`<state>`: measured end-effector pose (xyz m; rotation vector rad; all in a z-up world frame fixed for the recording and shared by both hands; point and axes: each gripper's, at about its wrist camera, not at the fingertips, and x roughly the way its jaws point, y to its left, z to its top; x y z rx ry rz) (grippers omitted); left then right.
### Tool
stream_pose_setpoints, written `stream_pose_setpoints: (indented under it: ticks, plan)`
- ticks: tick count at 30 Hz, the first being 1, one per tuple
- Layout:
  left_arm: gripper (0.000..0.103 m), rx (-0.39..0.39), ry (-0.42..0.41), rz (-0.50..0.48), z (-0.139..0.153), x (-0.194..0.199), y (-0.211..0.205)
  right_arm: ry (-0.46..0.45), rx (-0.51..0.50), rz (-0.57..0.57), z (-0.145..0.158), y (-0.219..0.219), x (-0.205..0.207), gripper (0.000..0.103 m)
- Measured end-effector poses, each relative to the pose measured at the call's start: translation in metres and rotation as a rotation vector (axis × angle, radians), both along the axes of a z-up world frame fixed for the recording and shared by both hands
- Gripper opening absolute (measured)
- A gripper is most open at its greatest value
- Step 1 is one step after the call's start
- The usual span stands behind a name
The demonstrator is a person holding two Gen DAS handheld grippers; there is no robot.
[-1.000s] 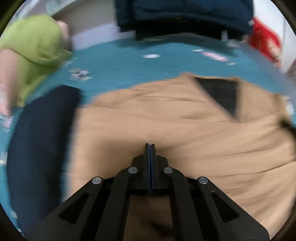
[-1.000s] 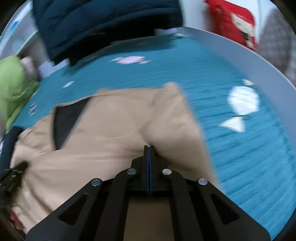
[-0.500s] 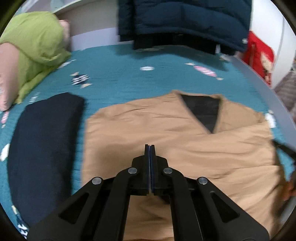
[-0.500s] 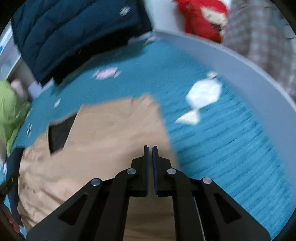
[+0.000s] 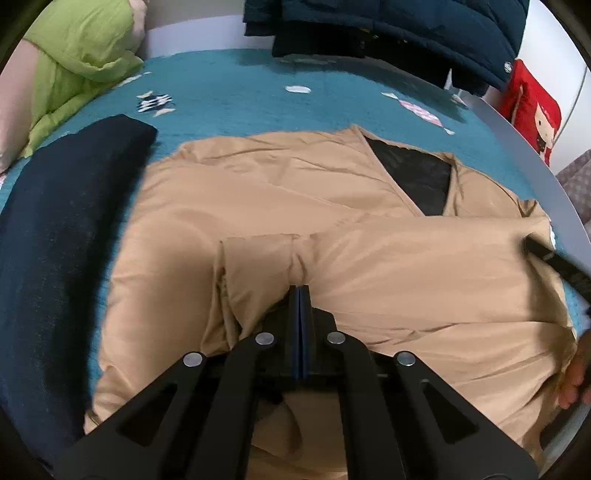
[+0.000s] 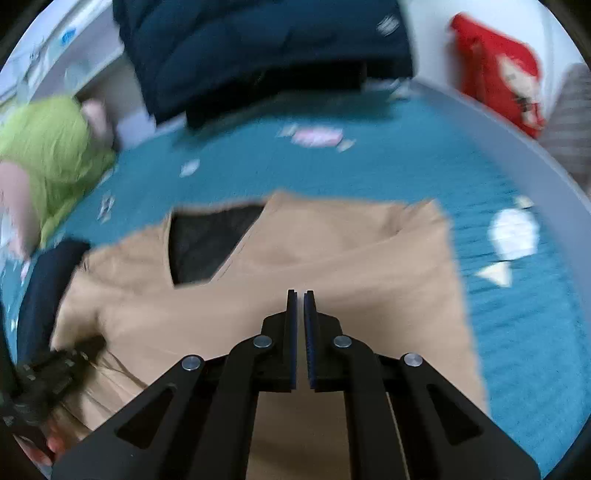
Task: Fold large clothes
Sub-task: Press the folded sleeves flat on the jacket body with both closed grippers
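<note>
A tan jacket (image 5: 369,266) with a black lining at its neck (image 5: 417,181) lies on a teal bed cover (image 5: 258,99). My left gripper (image 5: 300,288) is shut on a fold of the jacket's sleeve cuff (image 5: 258,254), which lies across the jacket's front. In the right wrist view the same jacket (image 6: 332,273) lies flat. My right gripper (image 6: 300,293) hovers over its middle with the jaws a narrow gap apart and nothing between them. The left gripper shows blurred at the lower left of the right wrist view (image 6: 55,365).
A folded dark navy garment (image 5: 55,236) lies left of the jacket. A green pillow (image 5: 70,55) sits at the far left. A dark blue puffer coat (image 5: 388,22) lies at the far edge. A red cushion (image 5: 532,107) and the grey bed rim (image 6: 517,155) are at the right.
The left gripper has drawn the sleeve cuff across the jacket's front. The right gripper let go of the jacket, opened slightly and swung back over it.
</note>
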<state>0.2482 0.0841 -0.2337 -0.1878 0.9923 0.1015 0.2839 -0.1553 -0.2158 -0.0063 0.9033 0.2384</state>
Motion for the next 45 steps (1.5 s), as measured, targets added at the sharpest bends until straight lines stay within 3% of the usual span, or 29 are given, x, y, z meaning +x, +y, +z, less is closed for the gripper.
stream_pose_setpoints:
  ticks: [1,4,6,8,11,14,17,18,19,20,23,26,28,29,31,32,36,38,43,45]
  plan:
    - [0.002,-0.018,-0.003,-0.002,-0.001,-0.001,0.003,0.004,-0.041,-0.019,-0.009,-0.006,0.004,0.0]
    - [0.002,0.007,-0.009,-0.016,-0.001,-0.003,0.005,0.018,0.058,-0.138,-0.008,-0.056,0.008,0.0]
    - [0.002,0.008,0.0,-0.011,-0.002,-0.003,0.007,0.0,0.019,-0.27,0.001,-0.088,0.001,0.0]
    - [0.002,0.022,0.021,-0.001,0.004,0.001,0.007,0.013,0.005,-0.333,0.008,-0.108,-0.011,0.003]
    - [0.003,0.086,0.0,-0.012,0.023,-0.003,-0.006,-0.052,0.097,-0.291,0.034,-0.105,-0.048,0.003]
    - [0.003,0.024,-0.048,-0.071,0.041,-0.015,-0.028,-0.079,0.166,-0.146,0.046,-0.062,-0.075,0.005]
    - [0.003,-0.034,-0.03,-0.13,0.036,-0.023,-0.054,0.012,0.276,-0.002,0.028,-0.02,-0.086,0.004]
    - [0.003,-0.039,-0.009,-0.139,0.028,-0.026,-0.061,0.036,0.249,0.018,0.018,-0.009,-0.085,0.001]
    - [0.003,-0.017,0.01,-0.136,0.021,-0.029,-0.064,0.044,0.165,0.002,0.007,-0.004,-0.086,0.0]
    - [0.002,0.021,0.024,-0.123,0.01,-0.033,-0.064,0.047,0.142,-0.011,0.003,-0.007,-0.086,0.0]
    - [0.002,0.026,0.007,-0.121,0.003,-0.049,-0.05,0.062,0.105,-0.137,-0.005,-0.052,-0.09,0.0]
    - [0.002,0.033,0.012,-0.123,0.007,-0.051,-0.036,0.112,0.206,-0.278,-0.004,-0.116,-0.097,0.0]
    - [0.002,0.021,0.038,-0.111,0.009,-0.045,-0.028,0.122,0.115,-0.407,-0.003,-0.14,-0.103,0.0]
    - [0.002,0.032,0.045,-0.103,0.011,-0.044,-0.026,0.136,0.091,-0.444,-0.007,-0.145,-0.106,0.006]
    - [0.002,0.04,0.061,-0.103,0.011,-0.043,-0.023,0.213,0.235,-0.473,-0.025,-0.166,-0.11,0.005]
    - [0.002,0.032,0.074,-0.107,0.006,-0.043,-0.023,0.203,0.263,-0.477,-0.026,-0.17,-0.112,0.002]
    - [0.002,0.063,0.067,-0.115,-0.003,-0.04,-0.028,0.213,0.186,-0.464,-0.017,-0.162,-0.107,0.0]
    - [0.002,0.063,0.083,-0.11,0.001,-0.04,-0.028,0.207,0.18,-0.46,-0.008,-0.158,-0.107,0.006]
    - [0.003,0.069,0.106,-0.144,0.023,-0.04,-0.027,0.108,0.184,-0.402,0.029,-0.133,-0.11,0.006]
    - [0.008,0.04,0.108,-0.164,0.032,-0.041,-0.026,0.092,0.176,-0.377,0.041,-0.129,-0.108,0.008]
